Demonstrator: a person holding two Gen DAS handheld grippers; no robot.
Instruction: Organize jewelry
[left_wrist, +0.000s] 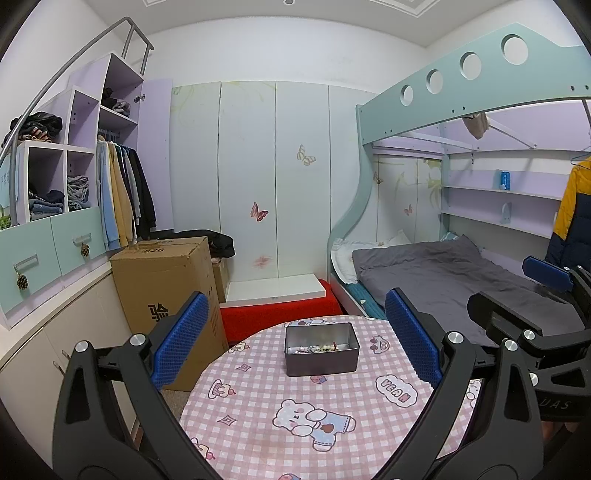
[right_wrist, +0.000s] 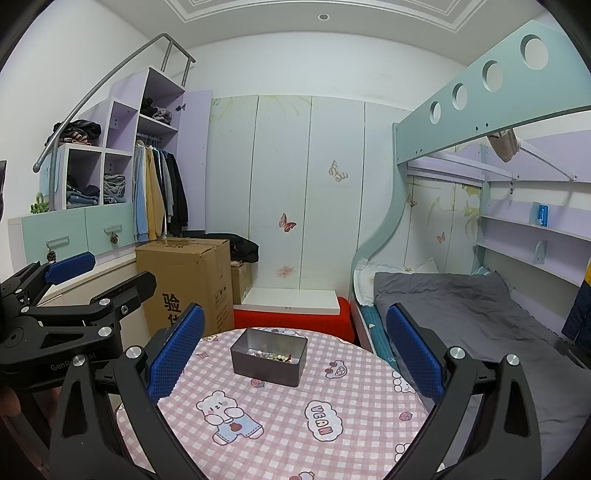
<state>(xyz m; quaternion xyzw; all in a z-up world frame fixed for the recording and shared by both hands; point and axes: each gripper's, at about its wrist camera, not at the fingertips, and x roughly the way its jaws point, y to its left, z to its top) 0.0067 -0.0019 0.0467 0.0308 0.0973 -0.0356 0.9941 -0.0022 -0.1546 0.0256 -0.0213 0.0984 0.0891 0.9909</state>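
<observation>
- My two grippers, the left gripper (left_wrist: 295, 339) and the right gripper (right_wrist: 293, 349), both stand with jaws spread wide, gripping nothing.
- One dark metal tin (left_wrist: 322, 349) sits ahead between my fingers, with a small heap of jewelry (left_wrist: 318, 348) in it; pieces too small to count.
- It rests on a round table (right_wrist: 280, 417) with pink checked cloth.
- Beyond: one cardboard box (right_wrist: 188, 280), a bunk bed (right_wrist: 476, 314).

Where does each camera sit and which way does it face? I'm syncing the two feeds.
Left wrist: rides the left claw, facing the tin box on the round table; the right claw shows at right.
Right wrist: rides the right claw, same heading; the left claw shows at left.
Shared: box, table, bunk bed.
</observation>
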